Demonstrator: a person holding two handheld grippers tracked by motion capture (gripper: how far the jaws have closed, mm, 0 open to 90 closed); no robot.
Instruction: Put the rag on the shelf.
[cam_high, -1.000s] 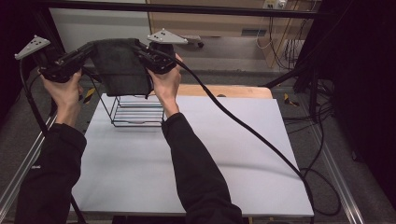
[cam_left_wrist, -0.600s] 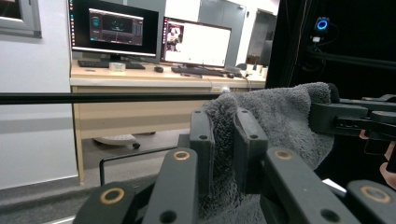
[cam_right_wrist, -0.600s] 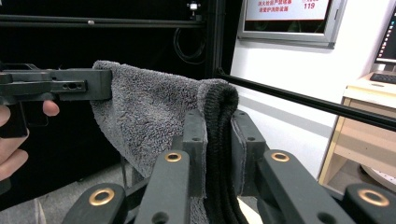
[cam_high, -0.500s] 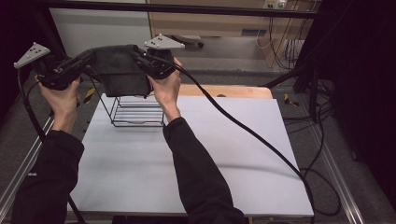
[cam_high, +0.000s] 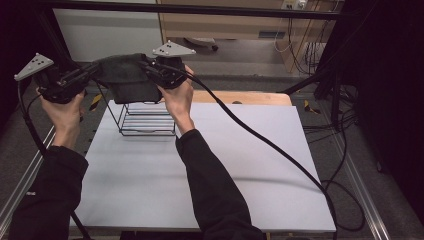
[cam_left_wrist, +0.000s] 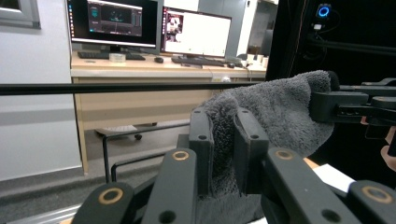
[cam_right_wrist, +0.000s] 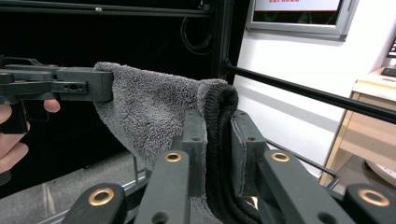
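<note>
A dark grey towel hangs stretched in the air between both grippers, above a black wire rack on the white table. My left gripper is shut on the towel's left corner; in the left gripper view its jaws pinch the grey towel at the gripper. My right gripper is shut on the right corner; the right gripper view has its jaws clamped on a folded edge of the towel at the gripper. Each gripper view also catches the other gripper farther off, clamped on the towel.
The wire rack stands at the table's far left. A thick black cable trails from the right gripper across the table to the right. A black frame bar runs overhead at the back. A desk with monitors lies beyond.
Both hands have lifted the towel slightly higher above the rack; the grips are unchanged.
</note>
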